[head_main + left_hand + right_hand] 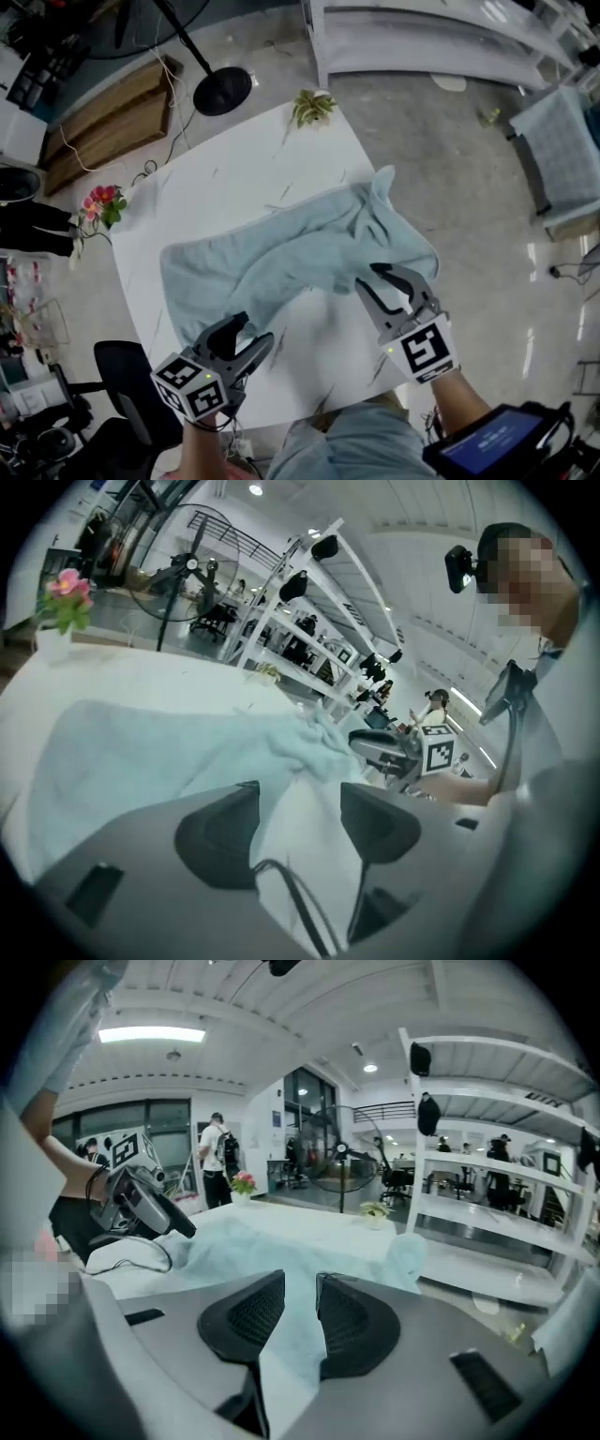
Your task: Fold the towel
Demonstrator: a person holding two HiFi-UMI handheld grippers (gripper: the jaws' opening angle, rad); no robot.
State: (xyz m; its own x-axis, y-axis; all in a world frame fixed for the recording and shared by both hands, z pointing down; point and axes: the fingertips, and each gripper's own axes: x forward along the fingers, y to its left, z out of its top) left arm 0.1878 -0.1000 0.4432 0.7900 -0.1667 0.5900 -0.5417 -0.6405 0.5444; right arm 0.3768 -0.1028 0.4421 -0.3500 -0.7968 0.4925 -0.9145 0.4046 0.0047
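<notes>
Towel (281, 253) lies rumpled across the middle of the white bench (234, 169), with a thick bunched ridge running from its near-left side up to a peaked corner at the far right. It is not yet flat enough to fold cleanly.

The right hand-held gripper (366, 277) sits at the towel's near-right edge. Its jaws are a narrow gap apart, with pale fabric in line between the pads but not pinched. The left hand-held gripper (258, 330) is released and wide open. It hovers over bare bench just short of the towel's near-left edge, with nothing between its jaws.

The step in hand looks like taking a fresh hold on the near edge. To do it well, the right jaws should slide over a single layer at the edge, not the whole bunch, and close only once the cloth is well between the pads. The left should go on to the near-left corner and nip it low against the bench. Both holds should be matched along the same edge. Then lifting and drawing them apart should pull out the ridge before the edge is carried over. The main risk is an uneven grip that leaves the fold skewed.
</notes>
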